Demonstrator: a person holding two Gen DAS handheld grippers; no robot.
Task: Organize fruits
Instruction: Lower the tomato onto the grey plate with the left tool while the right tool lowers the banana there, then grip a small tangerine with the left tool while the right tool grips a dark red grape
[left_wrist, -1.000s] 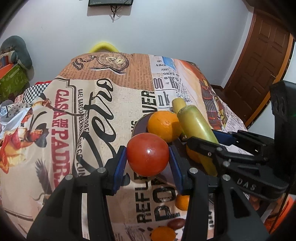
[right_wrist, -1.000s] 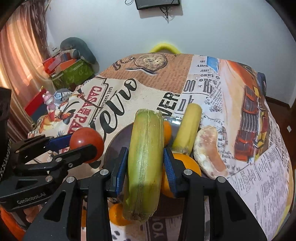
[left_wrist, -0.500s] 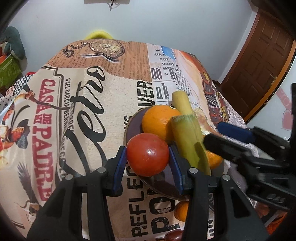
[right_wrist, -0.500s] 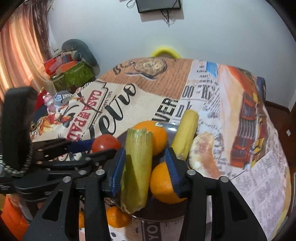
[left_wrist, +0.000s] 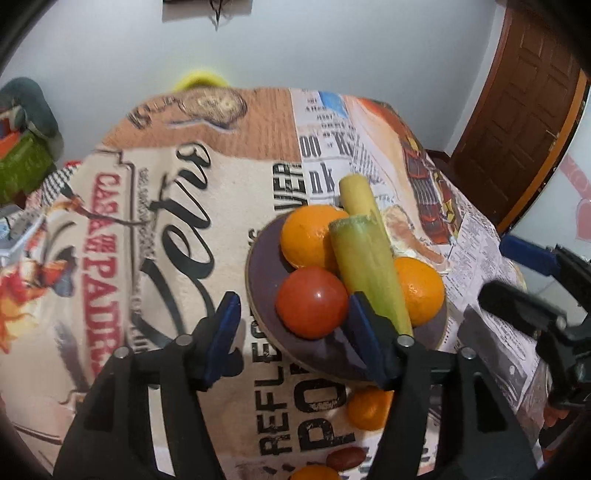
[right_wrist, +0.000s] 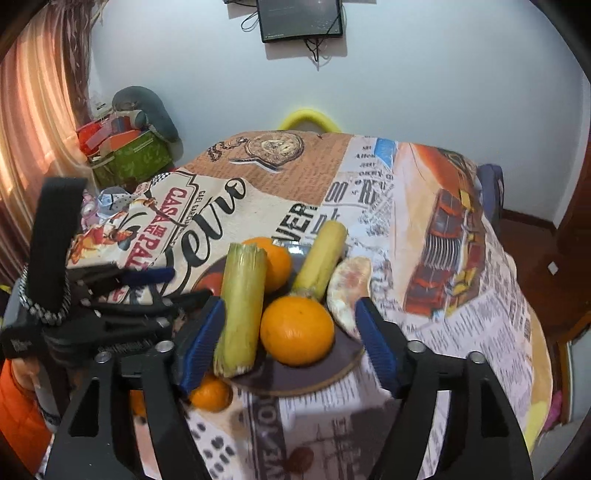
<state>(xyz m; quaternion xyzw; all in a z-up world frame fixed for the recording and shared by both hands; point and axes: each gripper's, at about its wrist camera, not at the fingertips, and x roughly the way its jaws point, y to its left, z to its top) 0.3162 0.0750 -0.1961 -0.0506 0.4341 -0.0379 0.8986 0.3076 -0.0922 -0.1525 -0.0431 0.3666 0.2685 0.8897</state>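
A dark round plate (left_wrist: 258, 291) (right_wrist: 332, 373) holds a red tomato (left_wrist: 312, 302), two oranges (left_wrist: 308, 236) (right_wrist: 297, 330), a green corn cob (left_wrist: 369, 269) (right_wrist: 242, 310) and a yellow corn cob (left_wrist: 356, 194) (right_wrist: 321, 256). A peeled pale fruit (right_wrist: 347, 288) lies at the plate's right edge. My left gripper (left_wrist: 291, 339) is open, its jaws either side of the tomato and clear of it. My right gripper (right_wrist: 290, 347) is open and wide around the green cob and front orange.
A small orange (left_wrist: 369, 406) (right_wrist: 210, 393) and a dark red date-like fruit (left_wrist: 345, 457) lie on the printed tablecloth (left_wrist: 166, 229) in front of the plate. A wooden door (left_wrist: 517, 103) is at right. Clutter and a green box (right_wrist: 129, 158) stand at left.
Both grippers have opened. The tomato and the green corn cob have been let go and now rest on the plate. Both grippers have drawn back slightly.
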